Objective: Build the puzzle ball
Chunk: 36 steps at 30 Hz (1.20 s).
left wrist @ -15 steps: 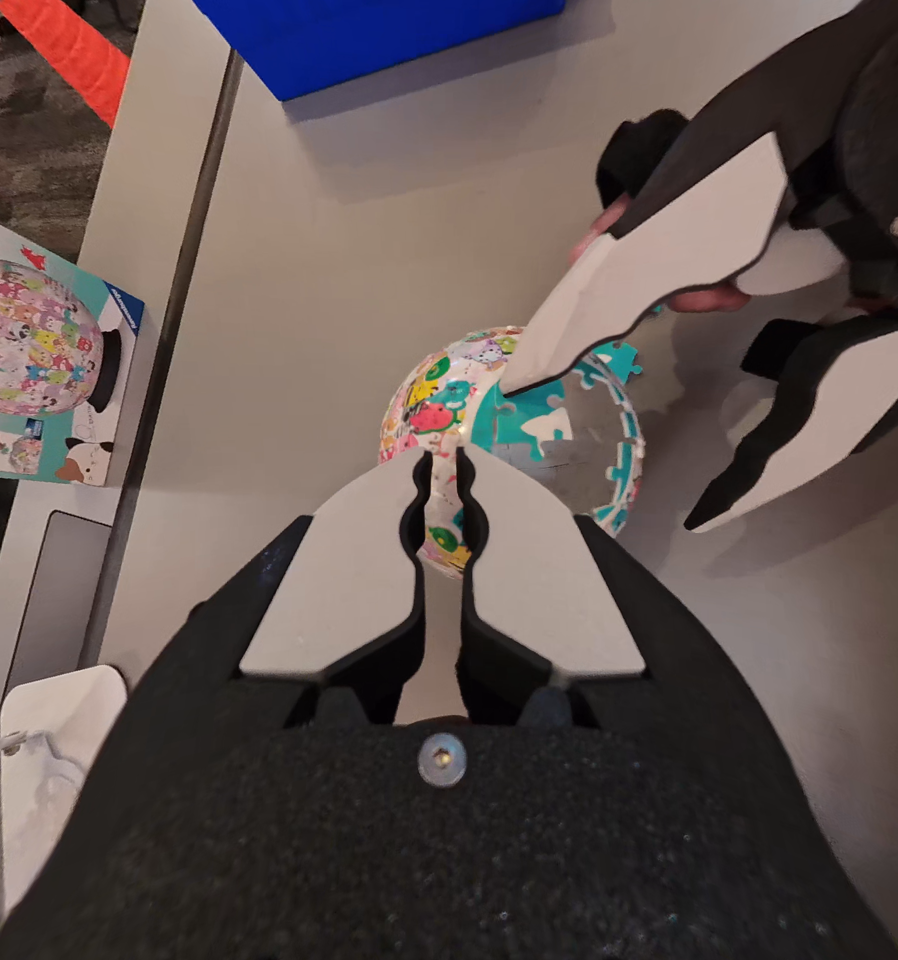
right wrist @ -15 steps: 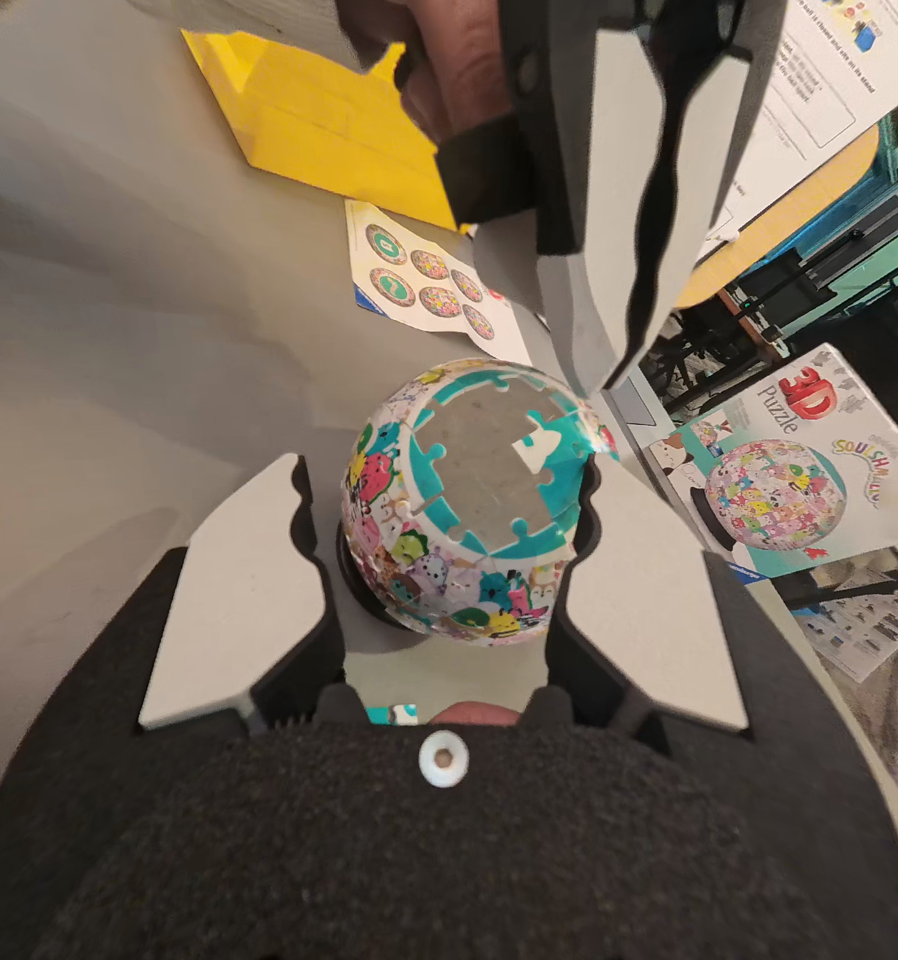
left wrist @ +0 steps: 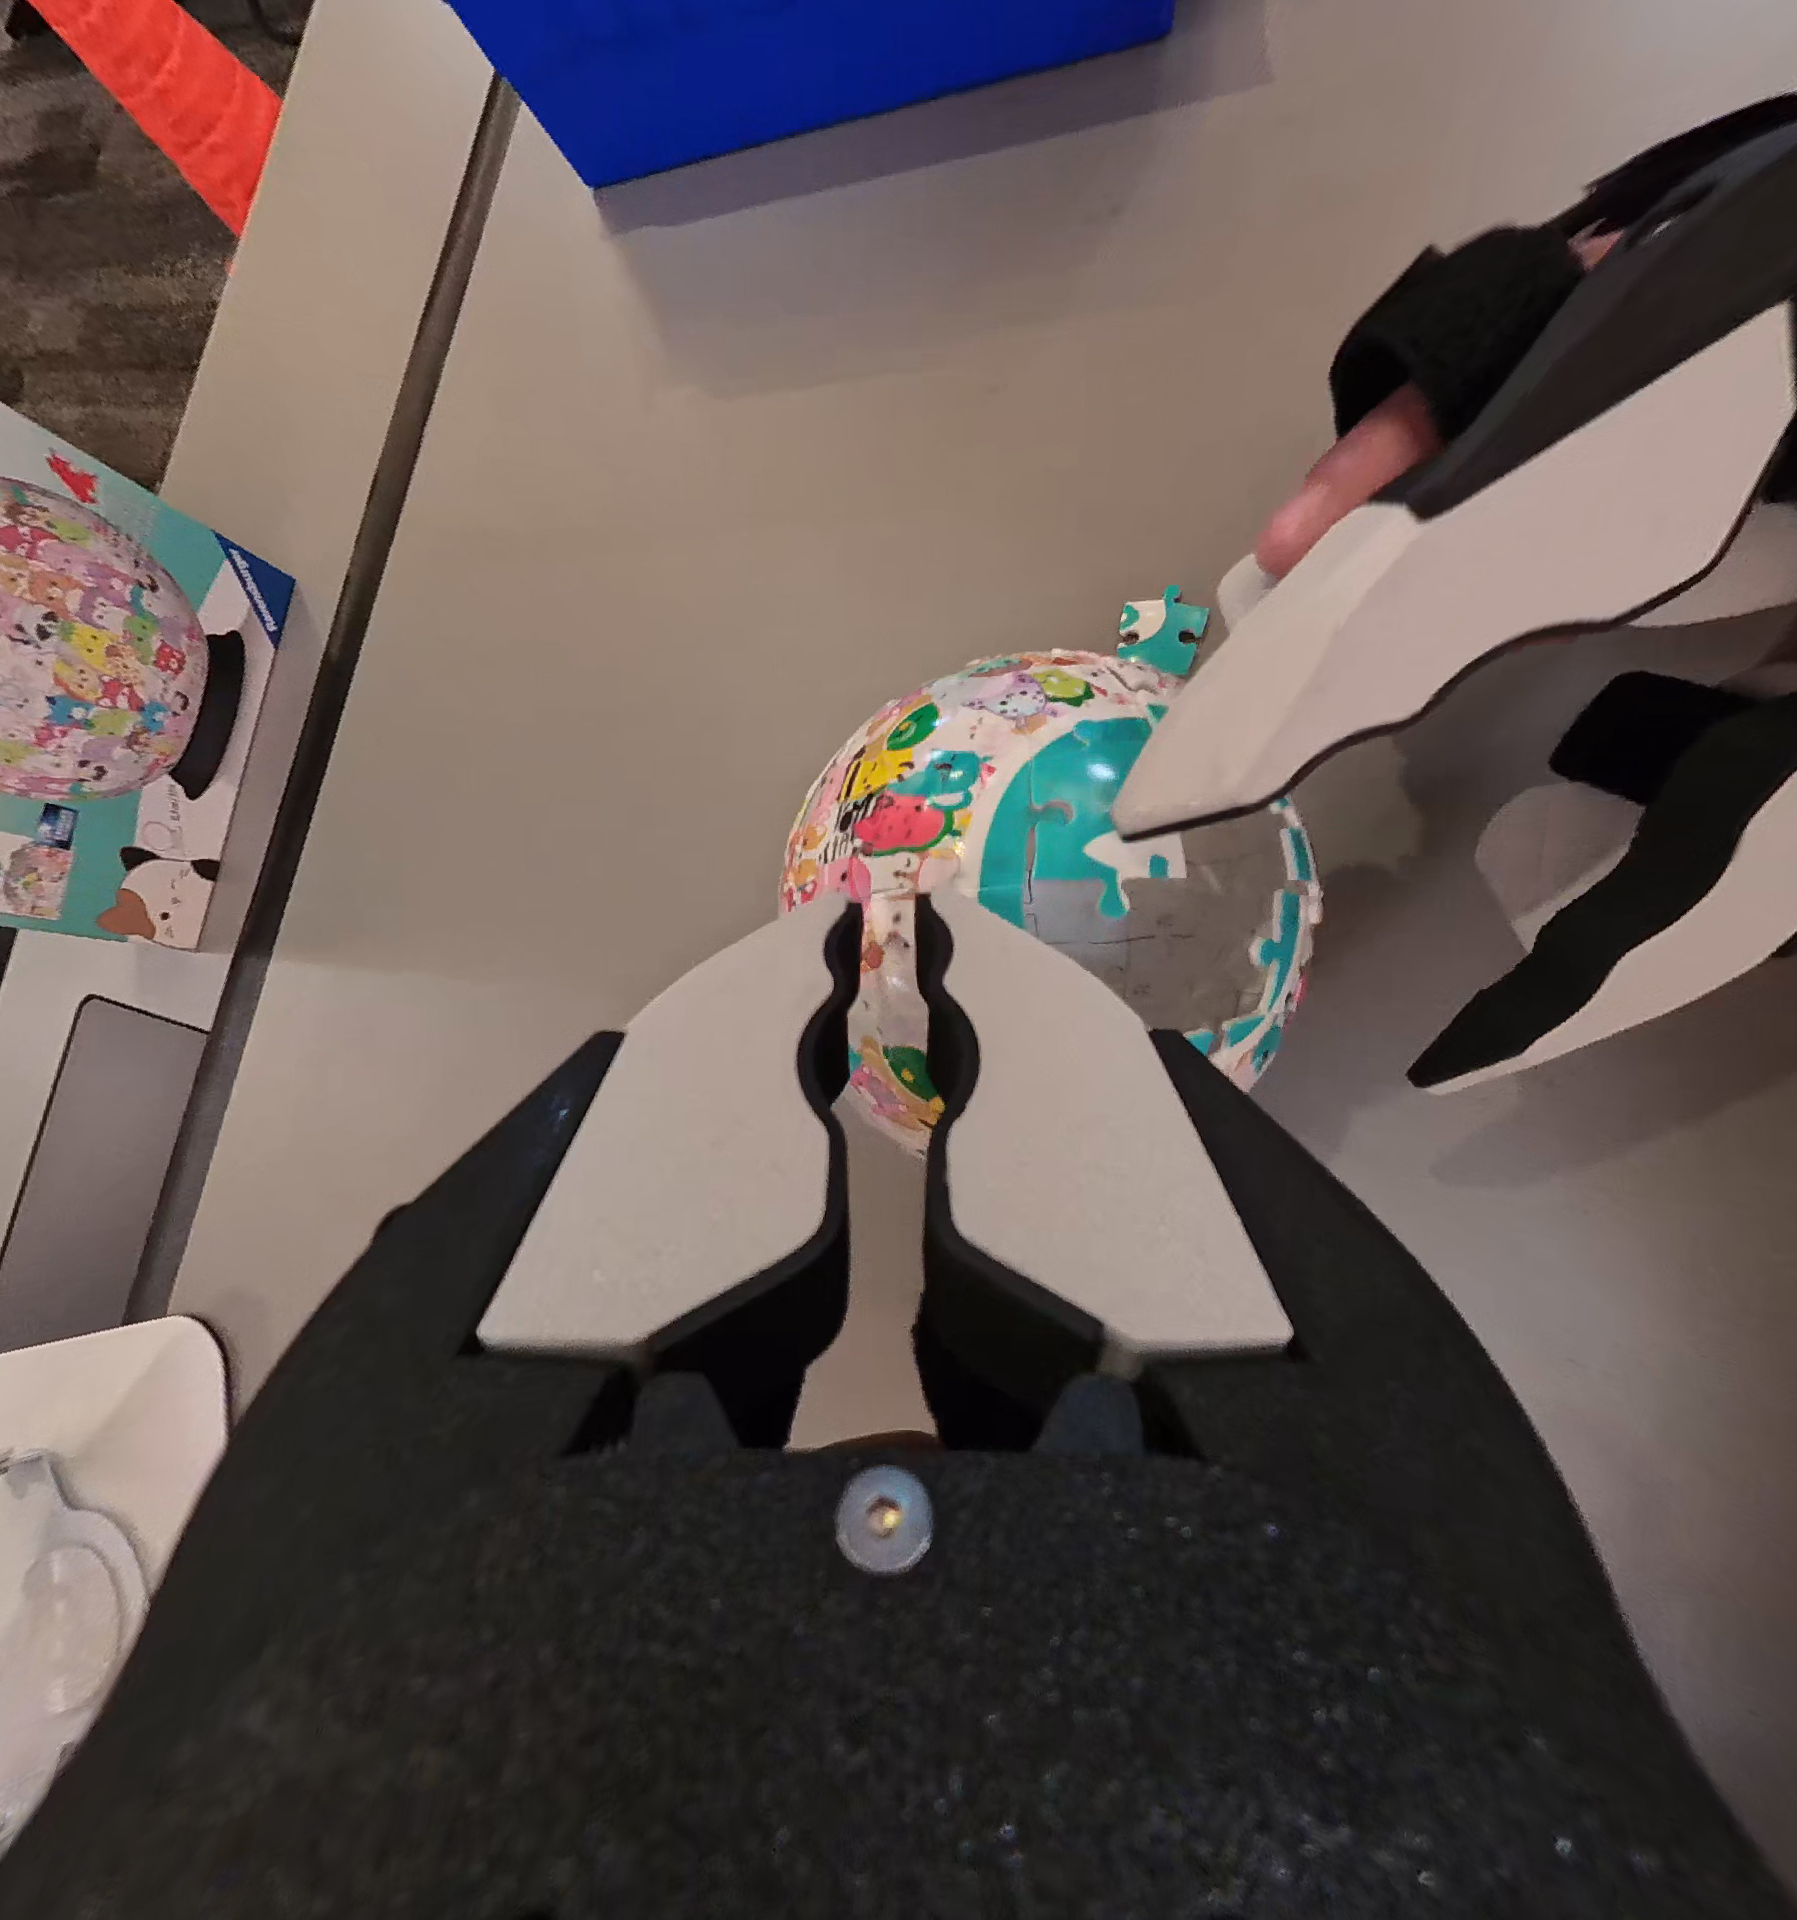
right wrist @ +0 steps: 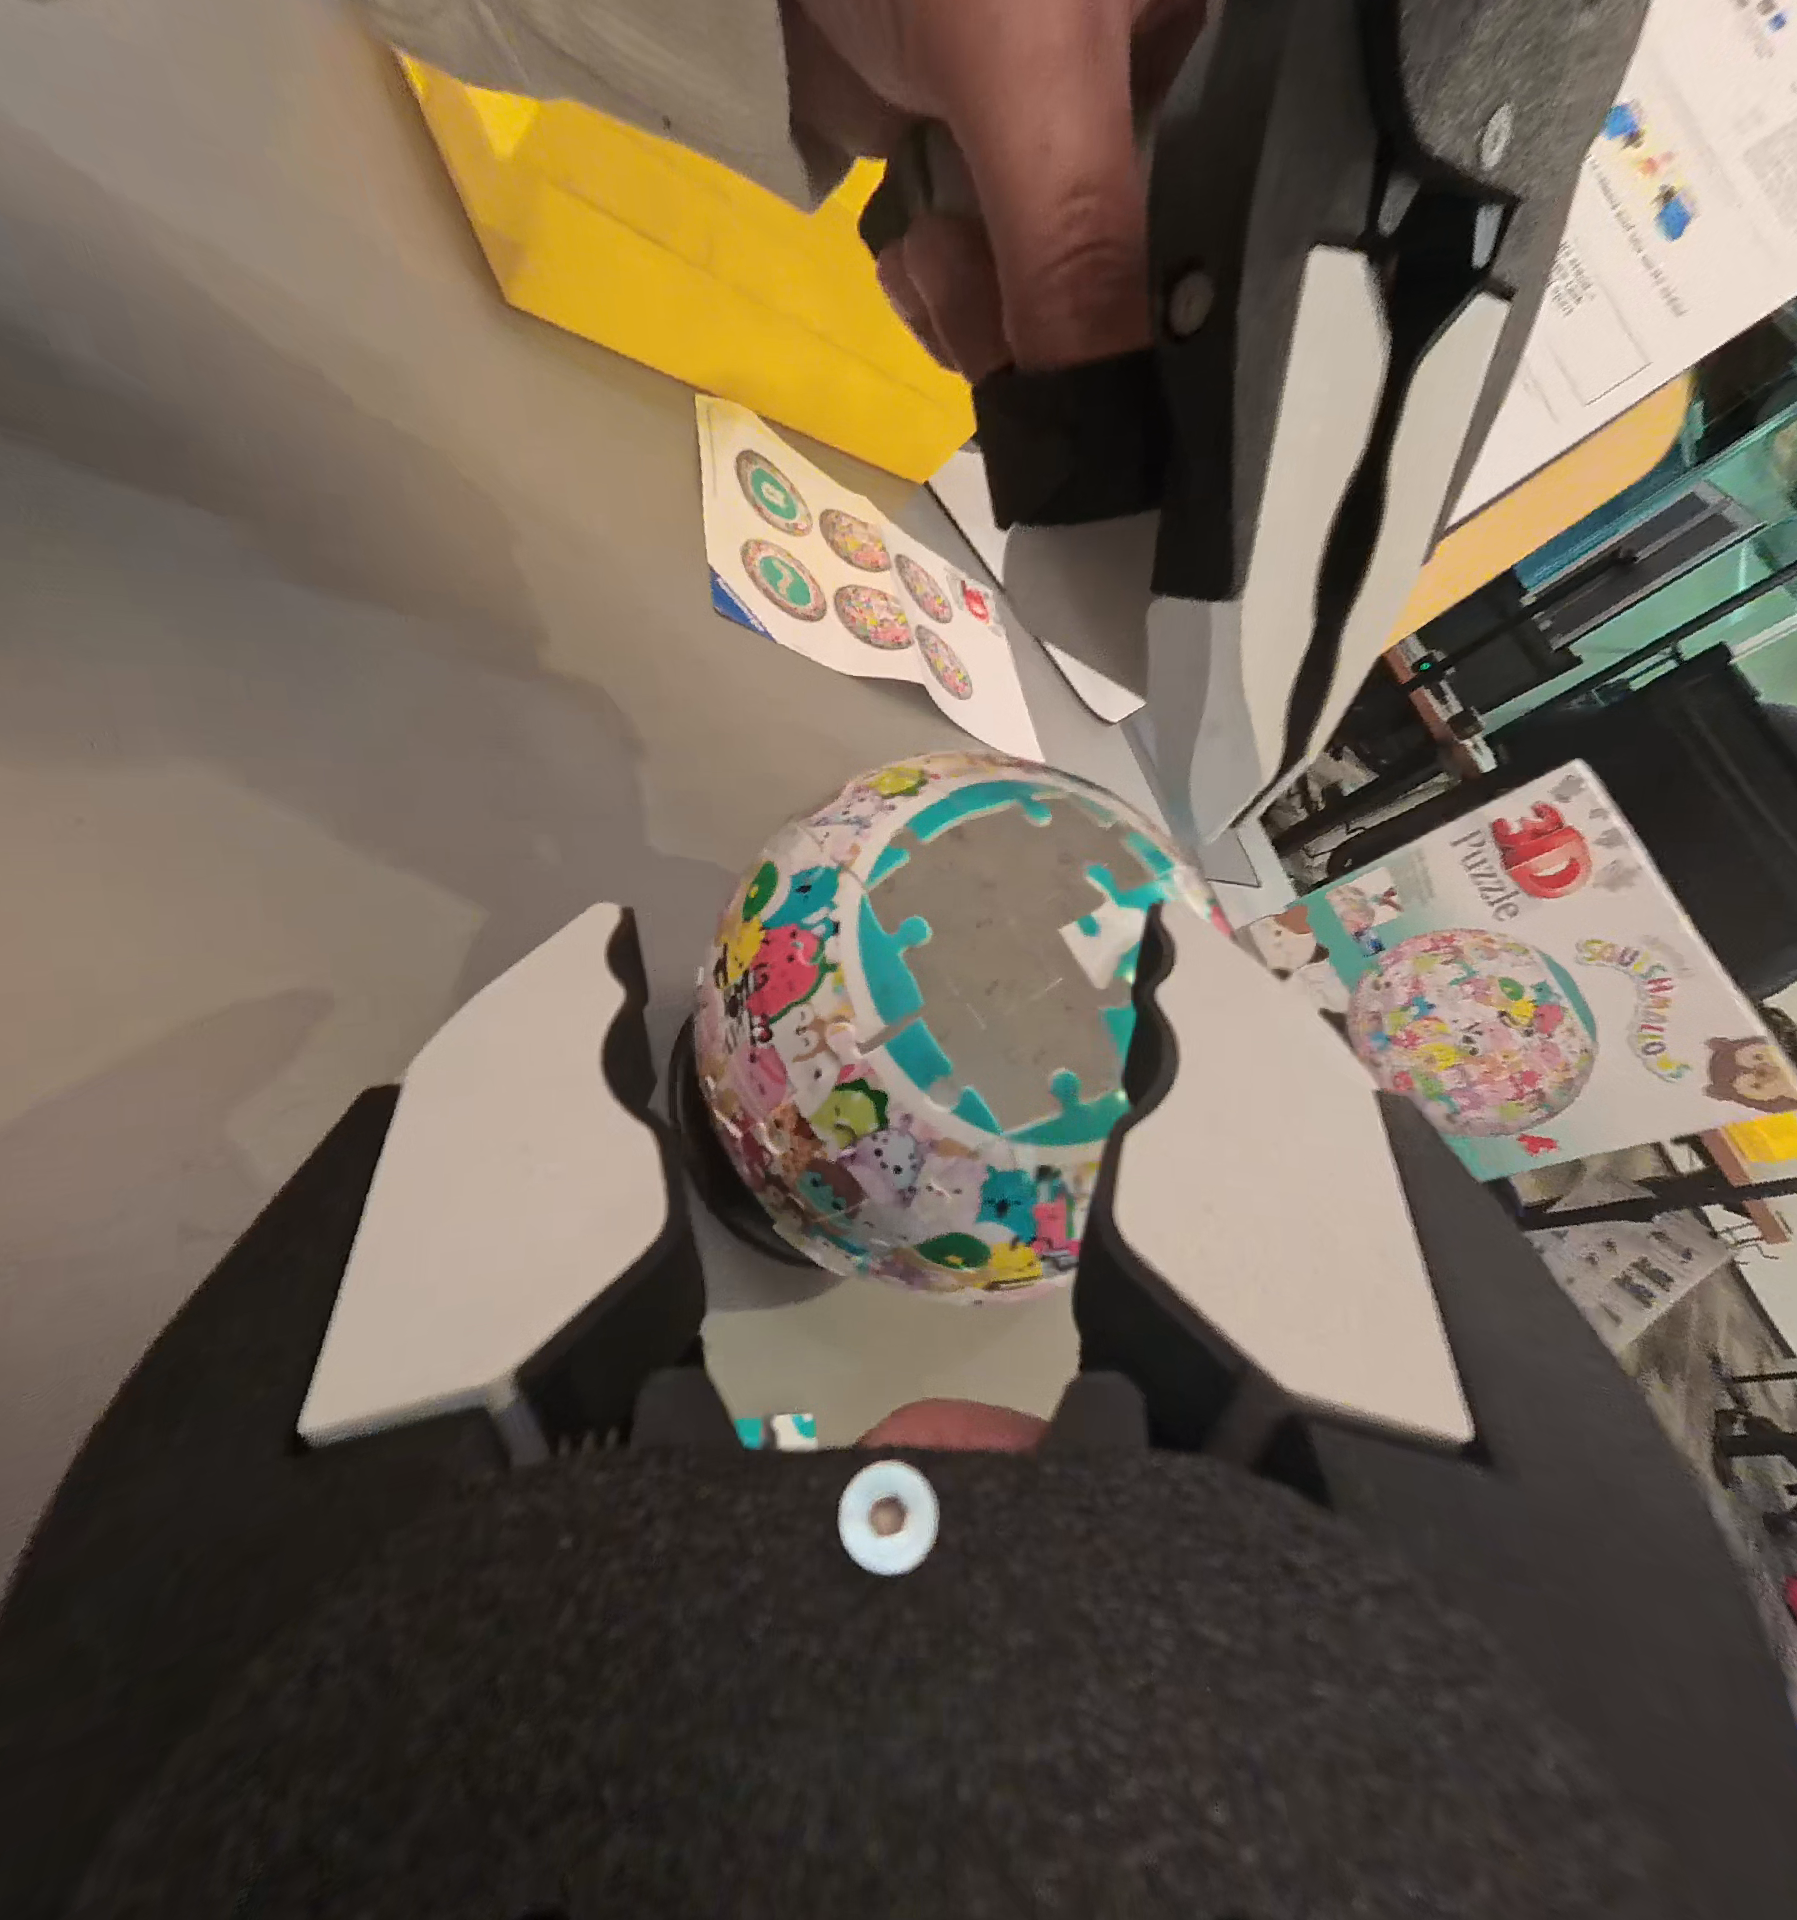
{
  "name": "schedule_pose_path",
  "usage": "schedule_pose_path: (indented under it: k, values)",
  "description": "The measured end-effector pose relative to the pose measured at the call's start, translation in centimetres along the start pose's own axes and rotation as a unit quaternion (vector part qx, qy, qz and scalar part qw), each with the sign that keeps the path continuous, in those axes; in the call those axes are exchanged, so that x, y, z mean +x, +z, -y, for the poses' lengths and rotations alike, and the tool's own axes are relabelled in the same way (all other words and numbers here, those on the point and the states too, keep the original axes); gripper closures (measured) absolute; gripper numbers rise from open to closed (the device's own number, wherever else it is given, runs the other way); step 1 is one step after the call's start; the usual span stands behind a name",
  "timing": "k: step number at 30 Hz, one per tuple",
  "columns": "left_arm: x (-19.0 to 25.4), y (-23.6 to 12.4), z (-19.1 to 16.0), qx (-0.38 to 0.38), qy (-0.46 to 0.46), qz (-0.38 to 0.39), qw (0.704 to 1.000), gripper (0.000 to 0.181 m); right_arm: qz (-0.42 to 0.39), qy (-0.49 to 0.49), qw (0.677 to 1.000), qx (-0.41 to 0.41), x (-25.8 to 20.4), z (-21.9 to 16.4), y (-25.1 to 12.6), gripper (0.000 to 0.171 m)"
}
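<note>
The puzzle ball (left wrist: 904, 790) (right wrist: 821, 1039) is a colourful cartoon sphere with a teal-rimmed opening on top, and it sits on a black stand (right wrist: 691, 1132). My left gripper (left wrist: 889, 920) is shut and empty, with its tips just above the ball's near side; in the right wrist view it (right wrist: 1211, 821) hangs by the far rim. My right gripper (right wrist: 883, 925) is open around the ball, its right finger against the teal rim. In the left wrist view it (left wrist: 1278, 945) has one finger over the opening. A loose teal piece (left wrist: 1164, 629) lies behind the ball.
The puzzle box (left wrist: 73, 707) (right wrist: 1496, 987) lies beside the table. A blue box (left wrist: 821, 73) stands at the back, a yellow box (right wrist: 686, 260) and an instruction sheet (right wrist: 852, 582) lie beyond the ball, and a white holder (left wrist: 73, 1455) is at the near left.
The right gripper has drawn back slightly, so its upper finger covers less of the opening. The left gripper and the ball have barely moved.
</note>
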<state>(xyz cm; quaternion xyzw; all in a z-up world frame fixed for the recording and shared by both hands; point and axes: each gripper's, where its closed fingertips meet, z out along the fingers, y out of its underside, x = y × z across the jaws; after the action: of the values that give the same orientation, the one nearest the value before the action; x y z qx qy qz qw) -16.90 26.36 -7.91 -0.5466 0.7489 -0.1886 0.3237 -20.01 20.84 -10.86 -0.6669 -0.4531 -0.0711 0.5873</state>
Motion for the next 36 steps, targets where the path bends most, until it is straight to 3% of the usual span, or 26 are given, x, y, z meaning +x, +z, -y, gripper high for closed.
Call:
schedule_pose_path:
  k: [29, 36]
  values:
    - [3.9, -0.6, 0.3, 0.017, -0.003, -0.025, 1.000, 0.172, 0.008, 0.055, 0.998, 0.003, 1.1, -0.8, -0.5, 0.078]
    - [4.1, -2.2, -1.1, 0.029, -0.048, -0.007, 0.998, 0.167, 0.032, 0.176, 0.983, 0.039, 2.6, -2.3, -3.6, 0.080]
